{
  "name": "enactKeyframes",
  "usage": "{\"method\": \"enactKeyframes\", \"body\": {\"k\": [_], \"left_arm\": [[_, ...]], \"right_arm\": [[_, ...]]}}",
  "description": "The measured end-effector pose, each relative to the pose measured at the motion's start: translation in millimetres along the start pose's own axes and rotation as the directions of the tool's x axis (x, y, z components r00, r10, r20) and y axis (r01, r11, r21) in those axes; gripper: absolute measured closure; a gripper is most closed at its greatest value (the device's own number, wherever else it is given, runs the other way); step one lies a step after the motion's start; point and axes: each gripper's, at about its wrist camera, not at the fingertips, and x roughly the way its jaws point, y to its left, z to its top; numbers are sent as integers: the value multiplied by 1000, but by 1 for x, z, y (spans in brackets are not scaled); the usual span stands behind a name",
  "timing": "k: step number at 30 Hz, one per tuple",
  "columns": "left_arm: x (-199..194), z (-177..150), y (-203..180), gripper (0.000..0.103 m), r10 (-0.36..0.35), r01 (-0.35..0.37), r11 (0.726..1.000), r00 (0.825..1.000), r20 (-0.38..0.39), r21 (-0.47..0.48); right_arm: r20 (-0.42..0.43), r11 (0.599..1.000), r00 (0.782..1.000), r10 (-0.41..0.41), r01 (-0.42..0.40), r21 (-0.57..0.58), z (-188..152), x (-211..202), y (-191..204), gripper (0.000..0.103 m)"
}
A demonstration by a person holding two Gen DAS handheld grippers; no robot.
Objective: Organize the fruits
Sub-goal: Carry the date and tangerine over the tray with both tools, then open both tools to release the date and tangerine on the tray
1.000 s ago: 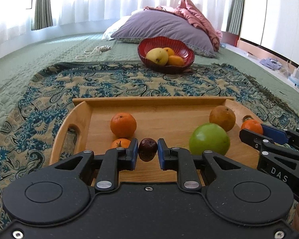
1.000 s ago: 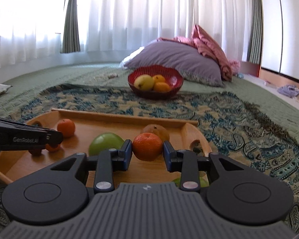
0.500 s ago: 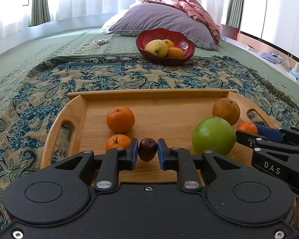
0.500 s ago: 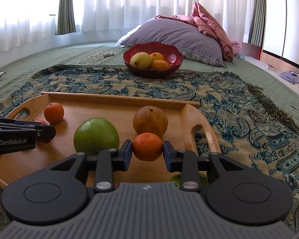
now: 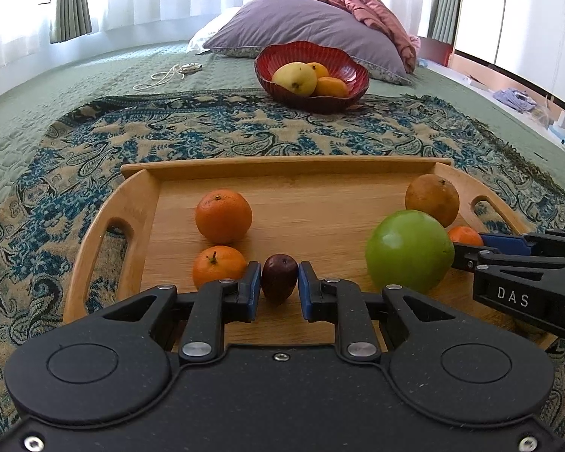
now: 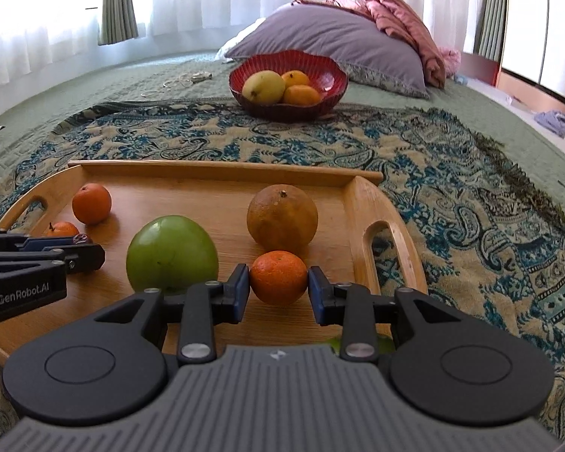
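My left gripper (image 5: 279, 284) is shut on a dark red plum (image 5: 278, 278), held just above the wooden tray (image 5: 282, 167). My right gripper (image 6: 278, 288) is shut on a small orange mandarin (image 6: 278, 277) above the tray's right end (image 6: 361, 203). On the tray lie a green apple (image 5: 408, 250), a dull orange (image 5: 432, 199), an orange (image 5: 223, 216) and a smaller mandarin (image 5: 216, 269). A red bowl (image 5: 342, 66) with a yellow mango and two oranges stands beyond the tray.
The tray sits on a paisley throw (image 5: 214, 132) over a green bedspread. A grey pillow (image 5: 301, 26) and pink blanket lie behind the bowl. A white cord (image 5: 169, 73) lies far left. Something green (image 6: 380, 344) shows under the right gripper.
Both grippers have risen and tilted down with their fruit still held; the tray and bowl now sit lower and fuller in view. The tray's fruit has not moved.
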Motion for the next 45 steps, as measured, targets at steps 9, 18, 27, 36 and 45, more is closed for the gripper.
{"method": "enactKeyframes", "body": {"k": [9, 18, 27, 36, 45], "left_arm": [[2, 0, 1, 82, 0, 0, 1000, 1000, 0, 2], [2, -1, 1, 80, -1, 1, 1000, 1000, -2, 8], [-20, -1, -1, 56, -9, 8, 1000, 1000, 26, 22], [-54, -7, 4, 38, -9, 7, 1000, 998, 65, 24], [-90, -18, 6, 14, 7, -7, 1000, 995, 101, 5]], "right_arm": [[-36, 1000, 999, -7, 6, -29, 4, 6, 2, 63], [-37, 1000, 999, -2, 1, -7, 7, 4, 0, 59], [37, 999, 999, 1, 0, -33, 7, -20, 3, 45], [130, 999, 992, 7, -3, -34, 2, -55, 7, 37], [207, 999, 978, 22, -12, -51, -8, -89, 16, 21]]}}
